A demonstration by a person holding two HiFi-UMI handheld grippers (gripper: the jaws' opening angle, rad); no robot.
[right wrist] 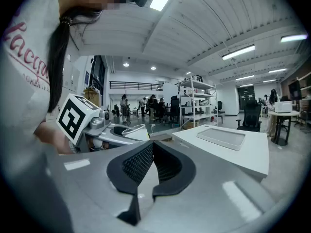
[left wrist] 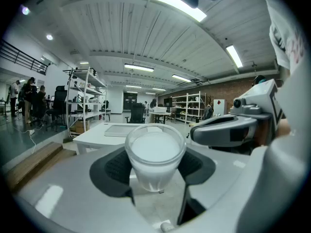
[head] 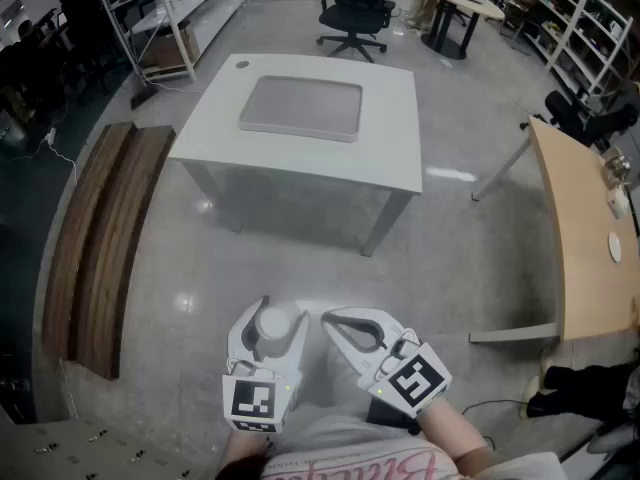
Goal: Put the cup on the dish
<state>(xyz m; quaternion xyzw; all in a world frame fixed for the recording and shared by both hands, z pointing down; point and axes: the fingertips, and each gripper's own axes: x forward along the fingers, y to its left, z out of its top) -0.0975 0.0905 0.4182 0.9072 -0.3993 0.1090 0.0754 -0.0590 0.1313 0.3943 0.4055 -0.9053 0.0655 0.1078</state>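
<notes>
A clear cup (head: pixel 272 322) (left wrist: pixel 155 152) with a whitish inside sits upright between the dark pads of my left gripper (head: pixel 268 313) (left wrist: pixel 155 168), which is shut on it. My right gripper (head: pixel 330 320) (right wrist: pixel 151 148) is just to its right, shut, with nothing between its pads. Both are held low, close to the person's body, well short of the white table (head: pixel 395 118). The dish, a flat grey rectangular tray (head: pixel 300 106) (left wrist: pixel 119 129) (right wrist: pixel 224 137), lies in the middle of that table. The cup (right wrist: pixel 130 130) also shows at the left of the right gripper view.
A stretch of grey floor separates me from the table. Long wooden boards (head: pixel 100 238) lie on the floor at the left. A tan desk (head: pixel 585 228) stands at the right. A black office chair (head: pixel 355 8) is behind the table, and shelving (head: pixel 180 8) at the back left.
</notes>
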